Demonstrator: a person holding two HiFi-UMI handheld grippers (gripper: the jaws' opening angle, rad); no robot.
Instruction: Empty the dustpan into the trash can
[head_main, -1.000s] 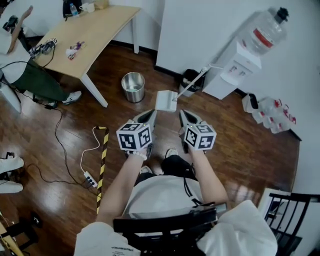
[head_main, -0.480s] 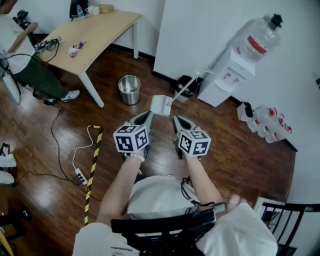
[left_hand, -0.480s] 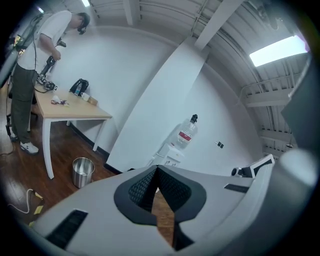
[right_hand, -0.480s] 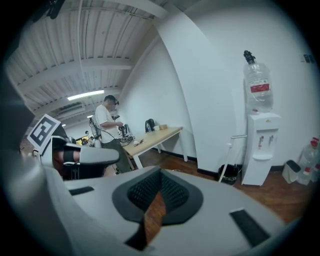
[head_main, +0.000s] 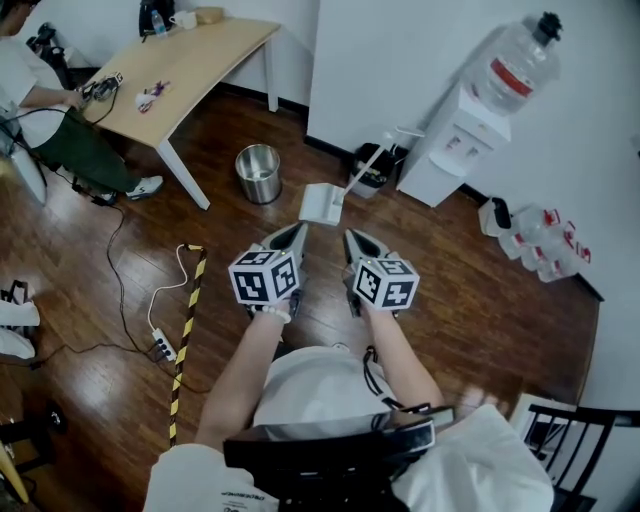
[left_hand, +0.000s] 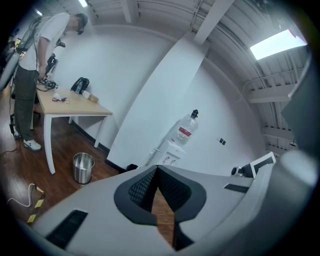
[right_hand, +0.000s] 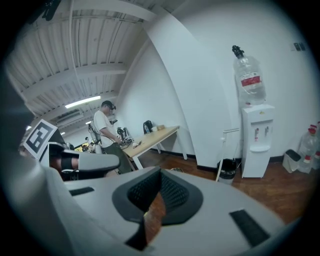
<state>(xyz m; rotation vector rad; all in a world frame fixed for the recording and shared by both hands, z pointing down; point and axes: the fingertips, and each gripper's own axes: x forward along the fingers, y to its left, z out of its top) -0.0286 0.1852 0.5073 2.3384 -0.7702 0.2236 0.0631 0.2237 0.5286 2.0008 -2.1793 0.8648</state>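
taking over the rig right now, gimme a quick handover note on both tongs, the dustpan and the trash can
Left tongs: shut, empty, held above the floor short of the dustpan.
Right tongs: shut, empty, beside the left.
Dustpan: white, on the floor just ahead of both tongs, long handle tilted up to the right. Contents can't be made out.
Trash can: steel, open-topped, left of the dustpan, apart from it.
Done: nothing; dustpan not gripped.
Left: open the tongs, take the handle, carry the pan over the can, tip it out.
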